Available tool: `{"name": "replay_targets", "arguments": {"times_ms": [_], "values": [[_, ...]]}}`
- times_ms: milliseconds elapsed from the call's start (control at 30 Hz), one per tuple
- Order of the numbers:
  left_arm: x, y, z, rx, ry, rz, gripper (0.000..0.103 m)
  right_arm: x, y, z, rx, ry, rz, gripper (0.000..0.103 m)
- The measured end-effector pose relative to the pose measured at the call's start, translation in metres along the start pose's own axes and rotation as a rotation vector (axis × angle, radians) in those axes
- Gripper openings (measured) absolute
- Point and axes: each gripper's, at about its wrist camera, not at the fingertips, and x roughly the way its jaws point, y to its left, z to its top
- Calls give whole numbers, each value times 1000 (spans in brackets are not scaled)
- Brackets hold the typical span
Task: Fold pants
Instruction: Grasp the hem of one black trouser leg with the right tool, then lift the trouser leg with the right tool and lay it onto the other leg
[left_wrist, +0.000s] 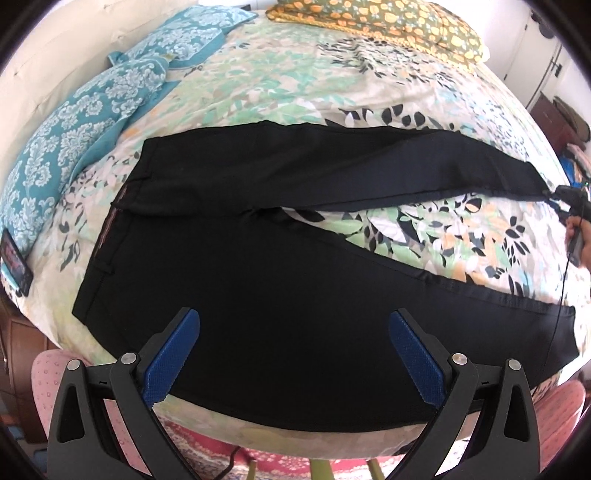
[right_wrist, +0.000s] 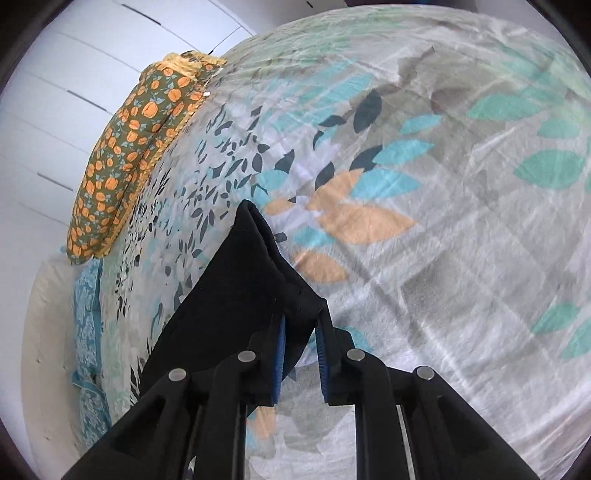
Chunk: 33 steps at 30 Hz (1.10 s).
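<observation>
Left wrist view: the left claw hangs released, blue pads wide, over black pants spread on the bed (waistband to its left). Right wrist view: the right claw grasps a leg hem, the pants trailing away ahead of it.

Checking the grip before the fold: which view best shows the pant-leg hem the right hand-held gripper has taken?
The right wrist view: the hem sits pinched between the pads. The left wrist view shows it tiny, at the far edge.

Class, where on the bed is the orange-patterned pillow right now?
The orange-patterned pillow lies at the bed's far edge by the white wall, top right in the left wrist view, beyond the black pants.
</observation>
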Motion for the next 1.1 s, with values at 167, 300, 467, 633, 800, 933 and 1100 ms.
{"name": "replay_targets", "arguments": {"times_ms": [167,300,467,633,800,933,1100], "values": [[6,-10,-1,24,-7,-16,102,-22,-19,-18,-148,57,-113,16],[21,-20,2,53,45,-52,102,-14,-32,-32,-110,68,-148,21],[43,4,39,67,-28,32,102,-39,-25,-36,-106,-61,-250,47],[97,46,106,21,-148,197,102,-43,40,-54,-294,-56,-91,62],[190,93,125,-74,-21,434,103,11,109,-100,-502,73,-65,64],[197,127,107,-170,-107,345,103,51,107,-118,-528,130,-143,65],[181,129,102,-139,-91,332,103,43,117,-123,-591,119,-219,68]]}}
